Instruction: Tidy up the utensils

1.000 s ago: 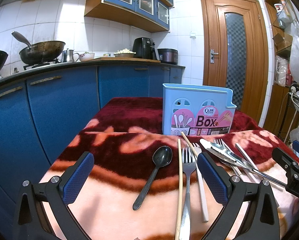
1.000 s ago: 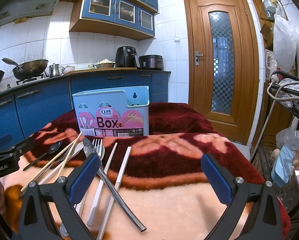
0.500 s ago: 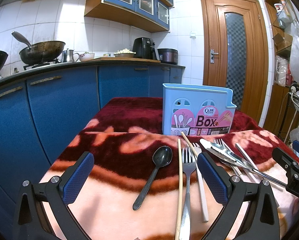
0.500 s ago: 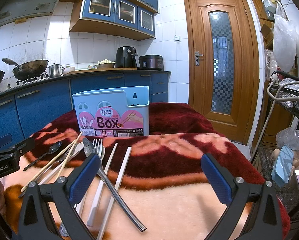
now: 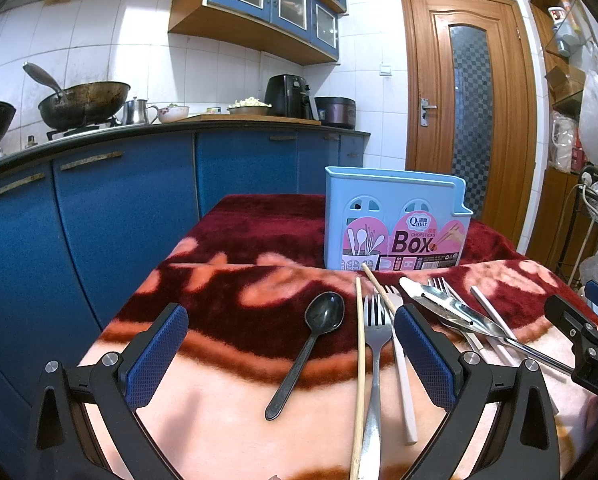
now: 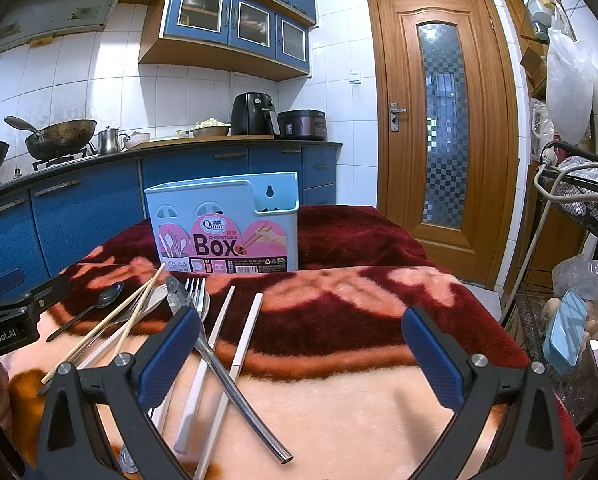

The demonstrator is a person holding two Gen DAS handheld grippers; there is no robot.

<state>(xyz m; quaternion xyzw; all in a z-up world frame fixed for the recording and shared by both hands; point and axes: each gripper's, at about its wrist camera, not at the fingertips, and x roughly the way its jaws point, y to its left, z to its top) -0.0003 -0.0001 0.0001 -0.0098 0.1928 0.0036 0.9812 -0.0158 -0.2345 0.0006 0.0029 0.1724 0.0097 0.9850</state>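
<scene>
**Sorting not begun: all cutlery on the blanket**

Your left gripper (image 5: 291, 354) and right gripper (image 6: 301, 354) both stand wide and empty. The blue box (image 5: 395, 224) sits at 12 o'clock, with nothing showing above its rim. The black spoon (image 5: 307, 344), forks, chopsticks and knife (image 6: 223, 364) all remain to be loaded

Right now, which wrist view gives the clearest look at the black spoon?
The left wrist view: the black spoon lies whole, bowl to handle tip, between the open left gripper fingers on the blanket. In the right wrist view it is small at the far left edge, black spoon, beside the wooden chopsticks.
</scene>
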